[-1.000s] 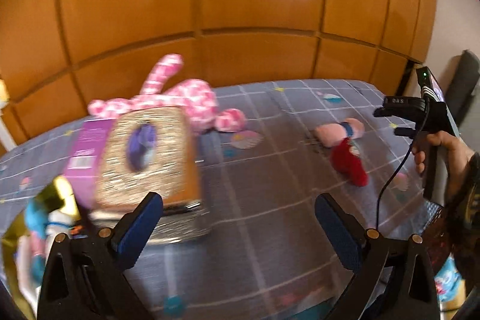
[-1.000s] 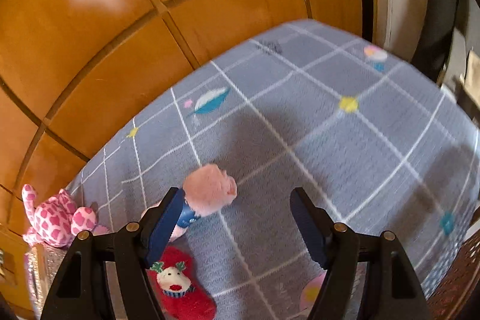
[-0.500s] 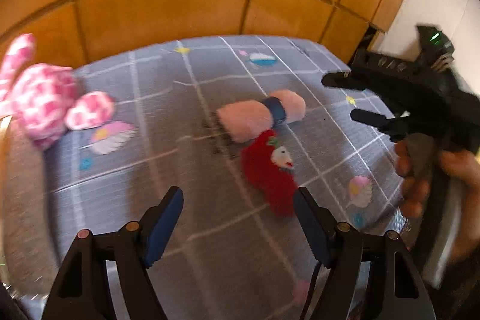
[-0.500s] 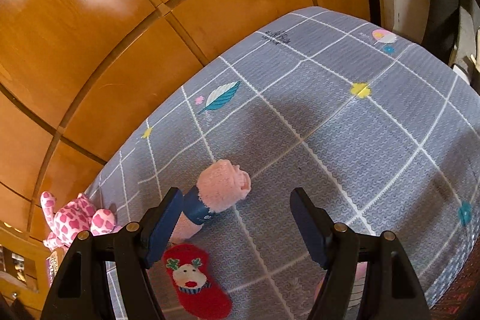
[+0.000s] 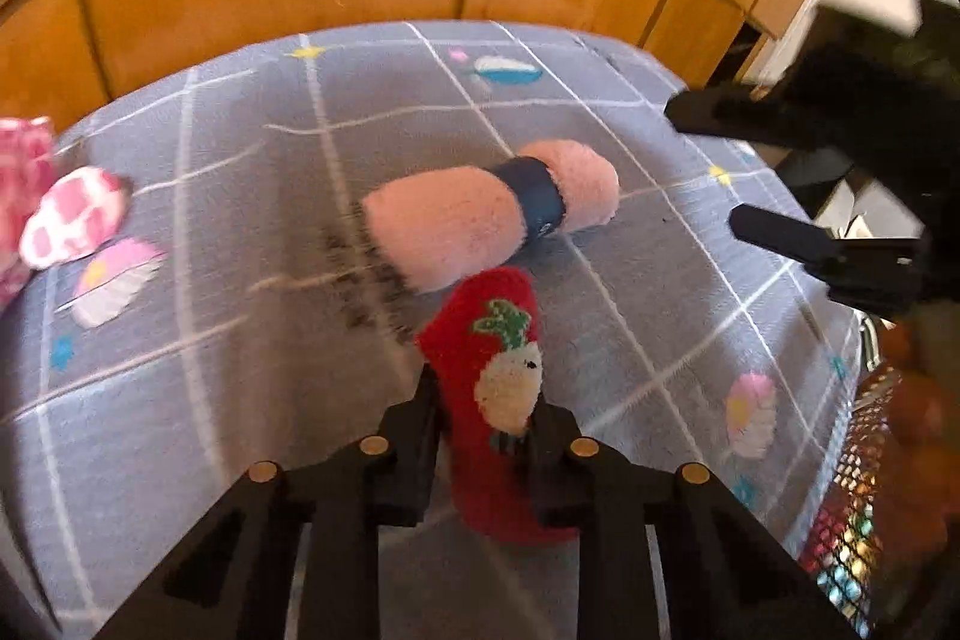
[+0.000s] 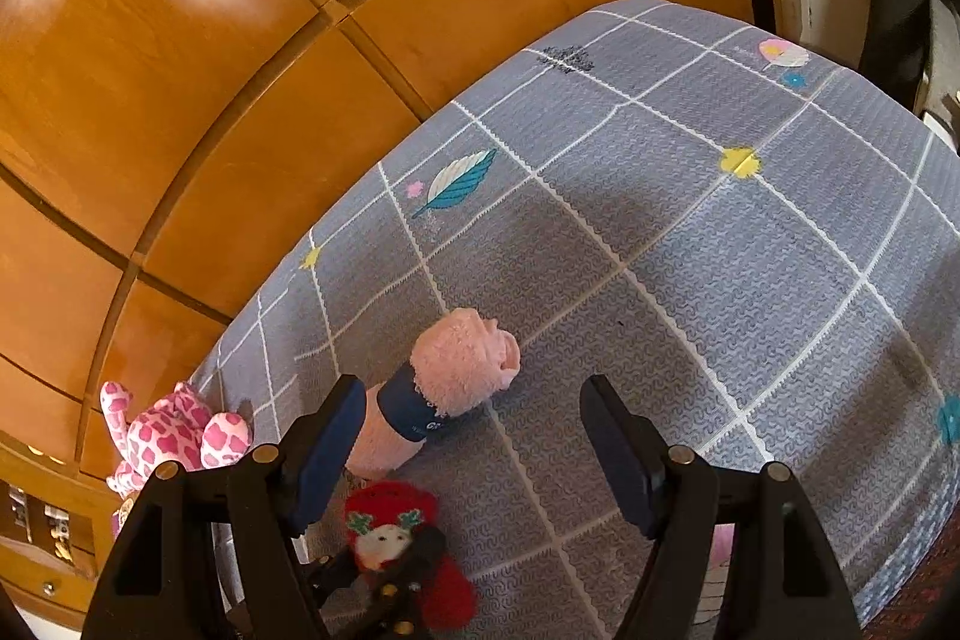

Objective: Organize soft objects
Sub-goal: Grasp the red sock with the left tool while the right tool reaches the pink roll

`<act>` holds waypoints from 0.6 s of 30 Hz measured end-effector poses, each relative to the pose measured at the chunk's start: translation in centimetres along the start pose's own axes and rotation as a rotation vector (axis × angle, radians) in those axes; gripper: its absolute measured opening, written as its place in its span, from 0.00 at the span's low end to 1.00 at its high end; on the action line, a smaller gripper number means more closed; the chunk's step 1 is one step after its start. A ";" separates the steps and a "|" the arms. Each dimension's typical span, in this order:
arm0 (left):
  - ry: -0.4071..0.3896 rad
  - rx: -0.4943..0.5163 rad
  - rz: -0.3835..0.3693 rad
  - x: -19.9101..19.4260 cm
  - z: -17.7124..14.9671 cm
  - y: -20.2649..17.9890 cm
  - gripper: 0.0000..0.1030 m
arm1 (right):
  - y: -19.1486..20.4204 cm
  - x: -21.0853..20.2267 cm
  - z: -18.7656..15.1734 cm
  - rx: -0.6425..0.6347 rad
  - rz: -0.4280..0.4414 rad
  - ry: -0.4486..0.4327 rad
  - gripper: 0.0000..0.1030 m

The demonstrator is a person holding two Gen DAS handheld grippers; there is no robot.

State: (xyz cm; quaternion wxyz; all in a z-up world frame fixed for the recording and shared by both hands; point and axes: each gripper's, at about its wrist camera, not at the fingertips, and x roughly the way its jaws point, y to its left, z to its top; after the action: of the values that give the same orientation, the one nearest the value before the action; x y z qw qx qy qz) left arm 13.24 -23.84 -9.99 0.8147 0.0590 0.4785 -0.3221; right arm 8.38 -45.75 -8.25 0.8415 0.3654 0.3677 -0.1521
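1. Step in hand: pickup of the fuzzy red sock with a white reindeer face (image 5: 498,388), one of the soft things to be organized. It lies on the grey grid-patterned bed cover (image 5: 630,280).
2. Landmark: the rolled pink fleece towel with a dark blue band (image 5: 480,220). The red sock lies just beside it, on its near side in the left wrist view, the sock's top end almost touching the roll.
3. Left hand-held gripper (image 5: 480,436): jaws closing, the red sock between them. Both pads appear to press into the pile at the sock's middle, which looks pinched in. Judged a grip forming, not yet proven firm.
4. Right hand-held gripper (image 6: 474,436): jaws wide apart, nothing between the pads, hovering above the pink roll. In the left wrist view it shows as a dark shape to the right of the roll.
5. Pink-and-white spotted plush toy (image 6: 174,436): well to the left of the pink roll, near the wooden panelling (image 6: 240,100); untouched.
6. Next move, judged: finish the squeeze, then lift straight up. Fleece compresses, so the sock could slip out or drag on the cover.
7. Destination: not visible in either view.
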 end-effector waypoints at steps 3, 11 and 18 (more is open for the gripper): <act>-0.080 0.008 0.009 -3.1 -1.3 1.4 0.23 | 0.1 0.3 -0.1 -0.003 0.002 0.013 0.73; -0.065 -0.097 0.102 -5.2 -6.1 8.3 0.23 | 1.1 2.0 -0.9 -0.048 0.008 0.113 0.73; -0.108 -0.080 0.075 -4.9 -7.6 8.9 0.24 | 2.5 3.9 -1.3 -0.008 0.012 0.197 0.73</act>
State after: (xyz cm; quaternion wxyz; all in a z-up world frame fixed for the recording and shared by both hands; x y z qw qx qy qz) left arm 11.16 -11.53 -11.93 0.8527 0.0268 0.4436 -0.2746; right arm 11.66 -43.02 -10.48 0.8036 0.3773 0.4473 -0.1088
